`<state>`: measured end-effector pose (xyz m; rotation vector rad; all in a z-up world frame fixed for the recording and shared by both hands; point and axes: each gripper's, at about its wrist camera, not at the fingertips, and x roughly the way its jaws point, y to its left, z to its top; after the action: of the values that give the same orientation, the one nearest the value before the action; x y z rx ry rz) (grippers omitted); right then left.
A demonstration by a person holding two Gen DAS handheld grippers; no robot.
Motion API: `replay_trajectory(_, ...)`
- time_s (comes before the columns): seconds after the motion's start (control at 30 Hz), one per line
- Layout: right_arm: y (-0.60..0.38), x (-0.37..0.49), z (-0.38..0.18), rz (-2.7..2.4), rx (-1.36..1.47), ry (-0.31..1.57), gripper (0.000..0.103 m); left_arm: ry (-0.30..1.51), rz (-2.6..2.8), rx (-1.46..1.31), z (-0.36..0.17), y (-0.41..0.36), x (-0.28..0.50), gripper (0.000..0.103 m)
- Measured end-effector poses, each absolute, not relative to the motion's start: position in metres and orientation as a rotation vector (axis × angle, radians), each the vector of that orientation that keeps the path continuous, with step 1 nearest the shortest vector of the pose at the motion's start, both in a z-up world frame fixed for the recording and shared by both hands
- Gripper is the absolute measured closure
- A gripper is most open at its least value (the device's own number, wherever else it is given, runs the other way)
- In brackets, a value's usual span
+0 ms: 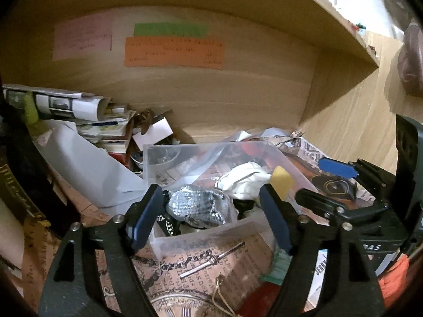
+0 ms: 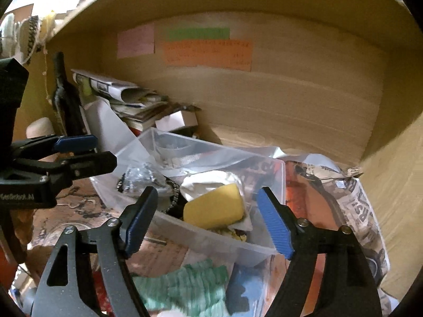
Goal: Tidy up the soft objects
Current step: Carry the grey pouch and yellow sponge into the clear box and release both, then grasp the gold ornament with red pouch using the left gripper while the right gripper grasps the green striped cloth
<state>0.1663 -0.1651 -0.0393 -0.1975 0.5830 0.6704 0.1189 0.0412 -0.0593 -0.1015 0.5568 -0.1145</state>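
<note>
A clear plastic bin (image 1: pixel 185 237) (image 2: pixel 211 235) stands on the cluttered shelf floor. In it lie a yellow sponge (image 2: pixel 214 206) (image 1: pixel 283 182), a white cloth (image 1: pixel 246 179) (image 2: pixel 208 181), a silver-grey crumpled piece (image 1: pixel 201 206) (image 2: pixel 140 177) and a black beaded chain (image 2: pixel 174 198). My left gripper (image 1: pixel 211 219) is open and empty over the bin's near wall. My right gripper (image 2: pixel 208 222) is open and empty, its jaws on either side of the sponge. A green ribbed cloth (image 2: pixel 185 285) (image 1: pixel 277 264) and a blue cloth (image 2: pixel 246 288) lie in front of the bin.
The shelf's wooden back wall (image 1: pixel 211 92) carries pink, green and orange notes (image 1: pixel 174 52). Stacked papers and a rolled magazine (image 1: pixel 66 105) fill the back left. Printed paper (image 1: pixel 206 264) lines the floor. Crumpled newspaper (image 2: pixel 357 206) lies right of the bin.
</note>
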Motion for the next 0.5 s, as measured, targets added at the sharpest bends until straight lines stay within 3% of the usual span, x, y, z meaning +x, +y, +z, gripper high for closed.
replay_trajectory(0.27, -0.174, 0.144, -0.064, 0.688, -0.216, 0.654, 0.019, 0.571, -0.122, -0.069, -0.07, 0.037, 0.094, 0.015)
replay_trajectory(0.5, -0.178, 0.14, -0.1, 0.675, -0.225, 0.774, 0.019, 0.665, -0.161, -0.093, -0.098, 0.032, 0.085, 0.014)
